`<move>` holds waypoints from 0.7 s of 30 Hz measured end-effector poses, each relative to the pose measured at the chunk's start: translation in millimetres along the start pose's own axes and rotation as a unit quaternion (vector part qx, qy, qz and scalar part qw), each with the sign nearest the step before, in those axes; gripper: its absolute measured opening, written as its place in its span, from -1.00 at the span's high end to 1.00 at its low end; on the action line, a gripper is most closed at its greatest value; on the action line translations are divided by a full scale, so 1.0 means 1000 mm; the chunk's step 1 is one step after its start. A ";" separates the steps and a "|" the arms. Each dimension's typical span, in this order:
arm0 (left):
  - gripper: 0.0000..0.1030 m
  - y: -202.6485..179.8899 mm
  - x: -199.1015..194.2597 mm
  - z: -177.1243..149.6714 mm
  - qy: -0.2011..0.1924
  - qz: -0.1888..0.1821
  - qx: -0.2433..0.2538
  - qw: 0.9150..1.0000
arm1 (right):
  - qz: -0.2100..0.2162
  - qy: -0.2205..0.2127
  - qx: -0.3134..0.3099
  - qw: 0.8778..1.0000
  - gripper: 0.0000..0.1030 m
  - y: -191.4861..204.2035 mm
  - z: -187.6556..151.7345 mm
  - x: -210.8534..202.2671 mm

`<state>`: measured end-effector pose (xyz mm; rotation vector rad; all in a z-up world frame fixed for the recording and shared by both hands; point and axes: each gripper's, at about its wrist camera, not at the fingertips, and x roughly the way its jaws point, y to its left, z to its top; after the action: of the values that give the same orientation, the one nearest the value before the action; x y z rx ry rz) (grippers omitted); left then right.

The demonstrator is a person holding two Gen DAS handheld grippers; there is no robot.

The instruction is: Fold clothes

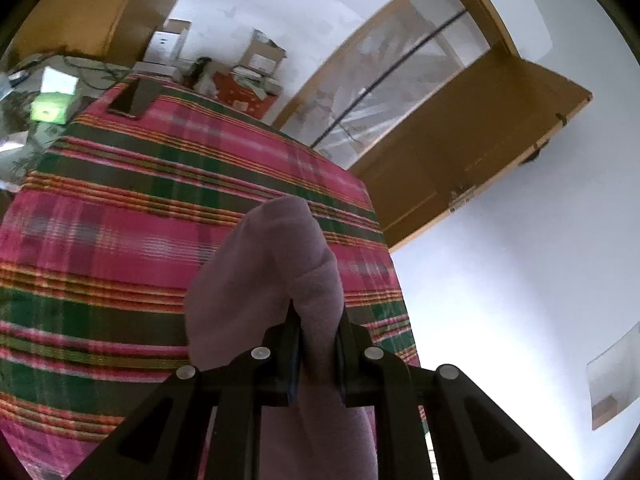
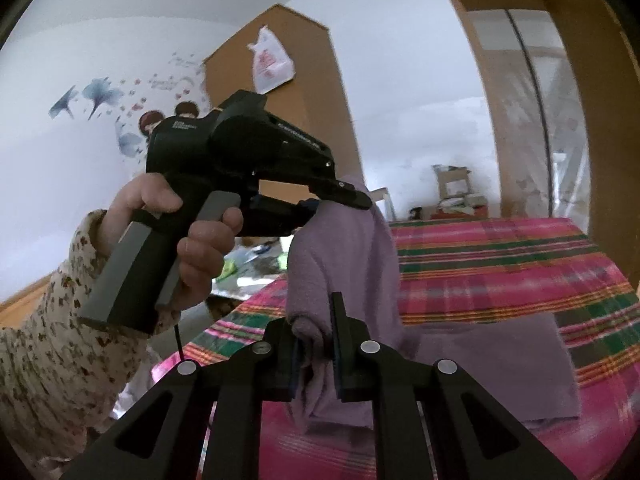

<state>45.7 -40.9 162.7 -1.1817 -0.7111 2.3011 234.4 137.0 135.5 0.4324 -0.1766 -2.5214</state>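
a lilac fleece garment (image 2: 344,248) hangs lifted between my two grippers, its lower part trailing on the bed's pink and green plaid cover (image 2: 500,264). my right gripper (image 2: 316,344) has its jaws pinching one bunched edge. my left gripper (image 1: 318,332), held by a hand (image 2: 200,240) in a floral sleeve (image 2: 48,344), has its jaws pinching another fold.

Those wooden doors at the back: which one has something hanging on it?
The plain brown door on the left, with a white plastic bag; the glass-panelled door is bare.

Lilac garment (image 2: 344,264) hides left claw's (image 2: 320,204) tips — background blurred.
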 end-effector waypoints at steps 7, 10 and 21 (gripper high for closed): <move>0.72 -0.029 0.036 -0.001 0.029 0.003 0.023 0.999 | -0.029 -0.010 0.030 0.999 0.76 -0.035 0.000 -0.019; 0.72 -0.040 0.052 -0.002 0.043 0.005 0.028 0.999 | -0.041 -0.010 0.043 0.998 0.76 -0.049 -0.002 -0.026; 0.72 -0.070 0.118 -0.007 0.091 0.021 0.044 0.995 | -0.079 -0.005 0.093 0.992 0.77 -0.106 -0.014 -0.041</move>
<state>0.3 85.7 132.3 -1.3541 -0.5190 2.1984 216.8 247.1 110.5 0.5271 -0.3980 -2.6737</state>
